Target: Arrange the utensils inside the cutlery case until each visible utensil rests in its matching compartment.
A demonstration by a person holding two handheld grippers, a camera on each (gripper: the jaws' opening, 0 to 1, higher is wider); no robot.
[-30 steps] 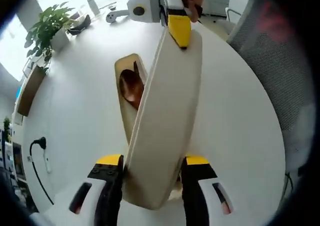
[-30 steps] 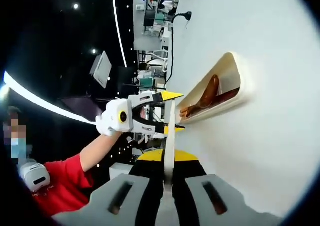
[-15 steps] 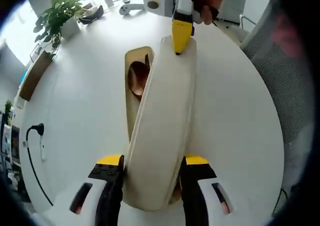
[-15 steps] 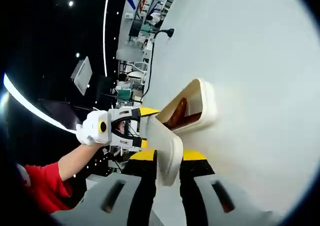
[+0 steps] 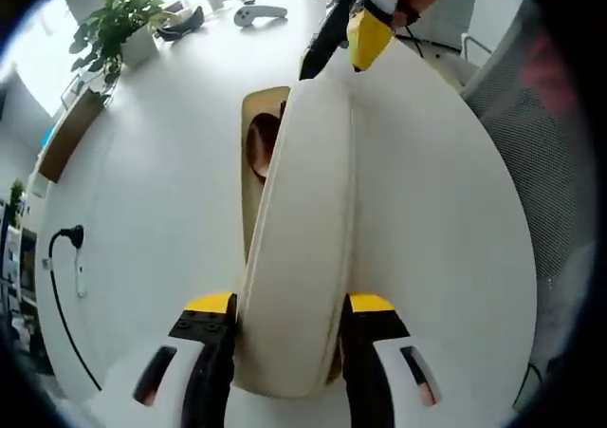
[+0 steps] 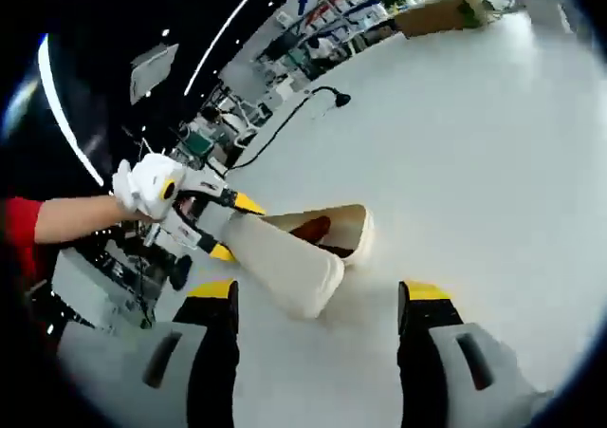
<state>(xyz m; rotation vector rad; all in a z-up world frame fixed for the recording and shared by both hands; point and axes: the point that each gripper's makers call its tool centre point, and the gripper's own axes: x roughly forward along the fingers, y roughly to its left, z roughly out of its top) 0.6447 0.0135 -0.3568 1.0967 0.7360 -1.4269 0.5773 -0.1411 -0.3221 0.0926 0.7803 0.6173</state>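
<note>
In the left gripper view the left tool is clamped on the near end of the cream case lid, which slants over the open cutlery case on the white surface; a brown wooden utensil lies inside the case beside the lid's edge. The right tool hangs just past the lid's far end. In the right gripper view the right tool stands with jaws wide apart, holding nothing, the lid's tip between and just ahead of them. A potted plant stands at the surface's far edge.
</note>
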